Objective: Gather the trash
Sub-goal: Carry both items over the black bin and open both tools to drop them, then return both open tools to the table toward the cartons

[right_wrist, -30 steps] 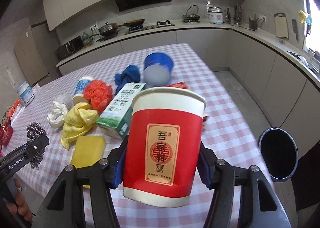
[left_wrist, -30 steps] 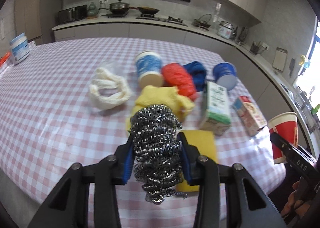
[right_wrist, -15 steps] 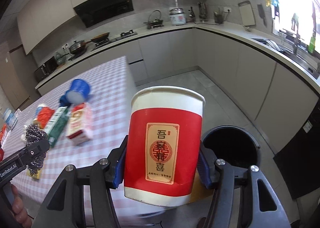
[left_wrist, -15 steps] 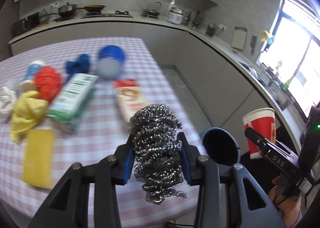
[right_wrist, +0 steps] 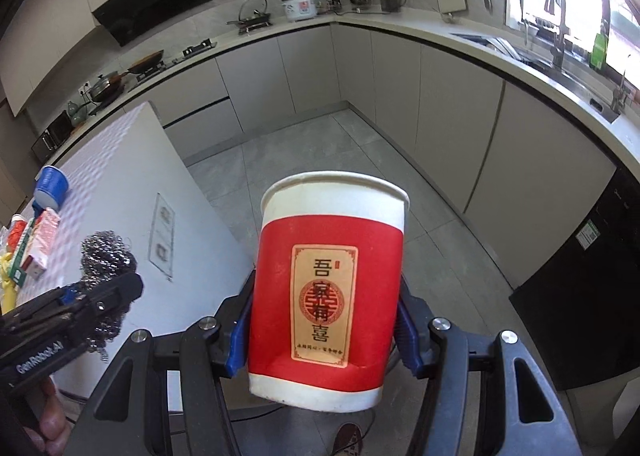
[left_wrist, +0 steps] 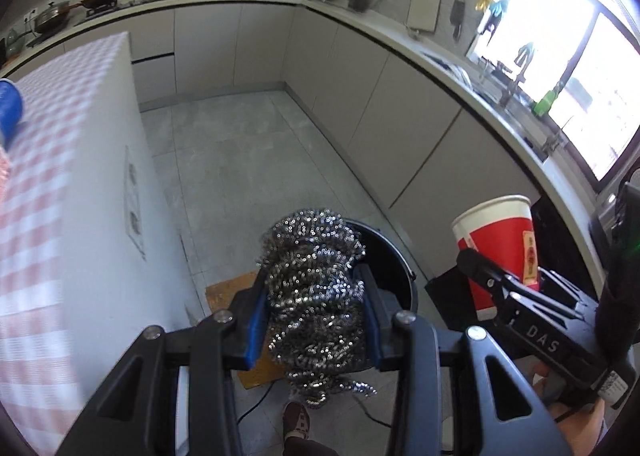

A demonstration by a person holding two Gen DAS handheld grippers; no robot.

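Fingers grip your scourer (left_wrist: pixel 316 288) and cup (right_wrist: pixel 328 292); carry both over the bin (left_wrist: pixel 386 268) at twelve o'clock, then release.

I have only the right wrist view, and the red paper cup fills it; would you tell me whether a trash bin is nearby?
Observer: Yes. The left wrist view shows a round black bin on the floor, directly behind the silvery steel-wool scourer.
Operator: Thank you. Is it open?
Observer: Its top is open, with no lid in sight. The inside is too dark to see.
Operator: Where is my cup relative to it?
Observer: In that view the red paper cup appears to the right of the rim, not over the opening.
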